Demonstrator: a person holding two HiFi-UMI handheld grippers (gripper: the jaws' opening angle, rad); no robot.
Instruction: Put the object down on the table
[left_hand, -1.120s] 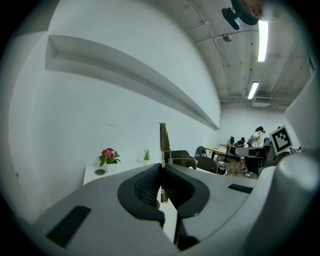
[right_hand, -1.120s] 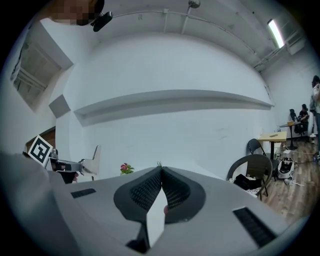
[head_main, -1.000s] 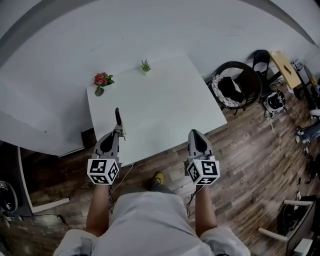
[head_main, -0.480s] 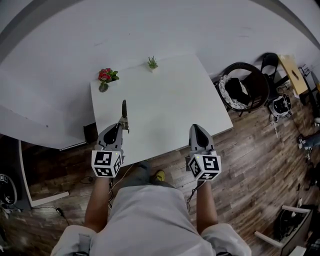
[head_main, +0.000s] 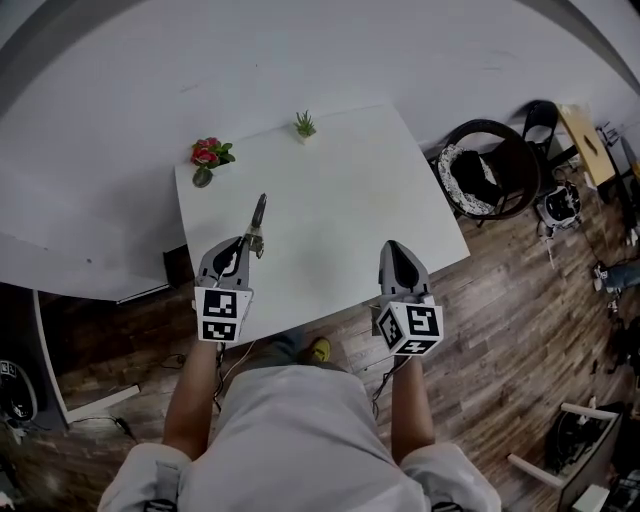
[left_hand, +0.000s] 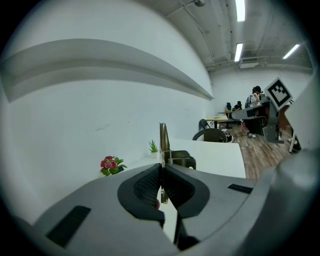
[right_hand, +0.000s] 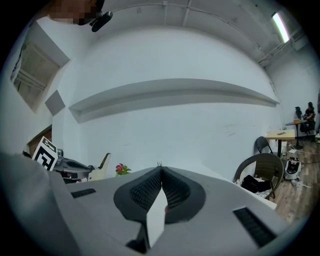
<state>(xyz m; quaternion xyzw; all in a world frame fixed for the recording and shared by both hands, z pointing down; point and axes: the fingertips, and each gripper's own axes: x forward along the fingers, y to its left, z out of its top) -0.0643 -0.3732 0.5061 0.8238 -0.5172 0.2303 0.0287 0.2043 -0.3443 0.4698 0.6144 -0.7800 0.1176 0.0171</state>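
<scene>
1. Holding a slender metal tool (head_main: 257, 222), the left gripper (head_main: 244, 252) hangs over the near left part of the white worktop (head_main: 340, 190). Whether the tool touches the surface cannot be told.
2. Left gripper view: the jaws of the left gripper (left_hand: 161, 167) are clamped on the lower end of the tool (left_hand: 163, 137). Its flat metal bar rises past the jaw tips, with a bolt and a dark part just beside it.
3. Right gripper (head_main: 392, 247): over the worktop's near edge, well apart from the tool.
4. Right gripper view: the right gripper (right_hand: 161, 172) has its ribbed pads (right_hand: 172, 189) pressed together with nothing between them.
5. Far edge of the worktop: pink flowers (head_main: 206, 155) at the left corner, a small green plant (head_main: 305, 124) near the middle.
6. Right of the worktop: a dark round chair (head_main: 487, 180) on the wooden floor (head_main: 520, 300).
</scene>
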